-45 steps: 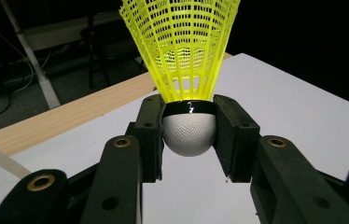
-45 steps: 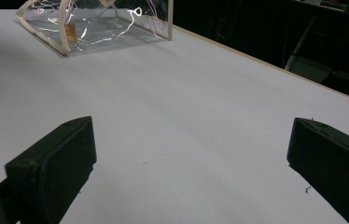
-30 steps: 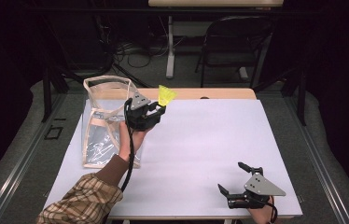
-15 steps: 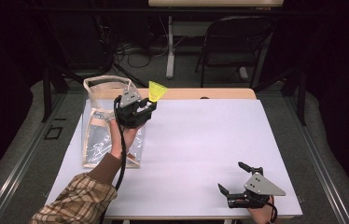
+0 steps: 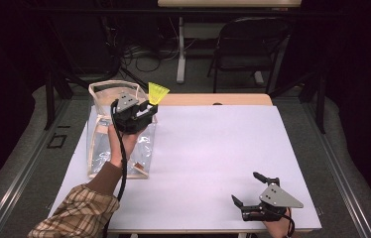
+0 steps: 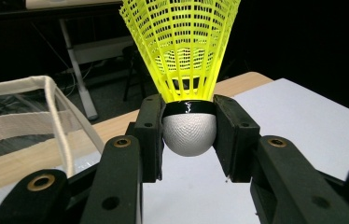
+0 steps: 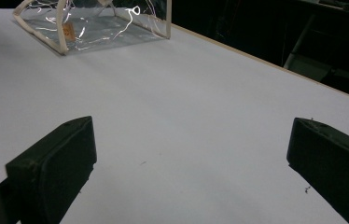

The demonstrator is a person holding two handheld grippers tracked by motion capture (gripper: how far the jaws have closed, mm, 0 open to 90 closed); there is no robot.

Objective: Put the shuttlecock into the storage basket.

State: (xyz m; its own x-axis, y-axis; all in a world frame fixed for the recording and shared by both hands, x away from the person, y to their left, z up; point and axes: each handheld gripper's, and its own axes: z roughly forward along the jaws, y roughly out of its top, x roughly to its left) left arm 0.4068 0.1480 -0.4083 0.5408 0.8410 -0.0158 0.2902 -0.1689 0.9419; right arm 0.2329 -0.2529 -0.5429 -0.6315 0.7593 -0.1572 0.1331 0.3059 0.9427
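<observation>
Left gripper (image 6: 189, 135) clamps shuttlecock (image 6: 182, 56) by its white cork, skirt beyond the fingertips. Clear bag (image 5: 119, 129) just beneath; likely drop-in: centre over the opening first. Right gripper (image 7: 186, 163) jaws spread, idle.

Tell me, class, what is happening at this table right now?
A person holds a gripper in each hand. The left gripper is shut on a yellow shuttlecock, clamping its white rounded base, and holds it raised at the rim of a clear plastic bag standing on the white table. The right gripper sits open near the table's front edge, holding nothing.
</observation>
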